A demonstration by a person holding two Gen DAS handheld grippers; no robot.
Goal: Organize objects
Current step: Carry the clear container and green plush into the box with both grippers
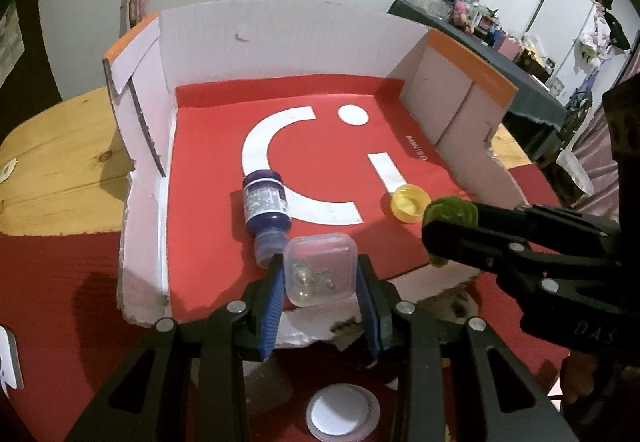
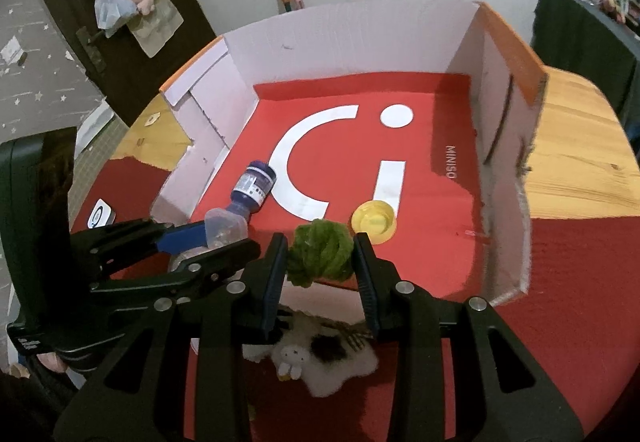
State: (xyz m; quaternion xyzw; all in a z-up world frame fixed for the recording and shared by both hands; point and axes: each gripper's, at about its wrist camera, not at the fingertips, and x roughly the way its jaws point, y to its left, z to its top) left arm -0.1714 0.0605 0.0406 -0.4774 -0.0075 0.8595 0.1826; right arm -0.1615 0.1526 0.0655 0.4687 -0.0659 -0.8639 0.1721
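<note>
Here, clear case sits clamped btwn left fingers, over box front edge. Green yarn pinched in right fingers, near yellow lid. Blue bottle lies inside box, on table.

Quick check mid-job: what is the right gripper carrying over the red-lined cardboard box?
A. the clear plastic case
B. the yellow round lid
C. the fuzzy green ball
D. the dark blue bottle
C: the right gripper is clamped on the fuzzy green ball, while the clear plastic case sits in the left gripper and the dark blue bottle and yellow round lid lie in the box.
</note>
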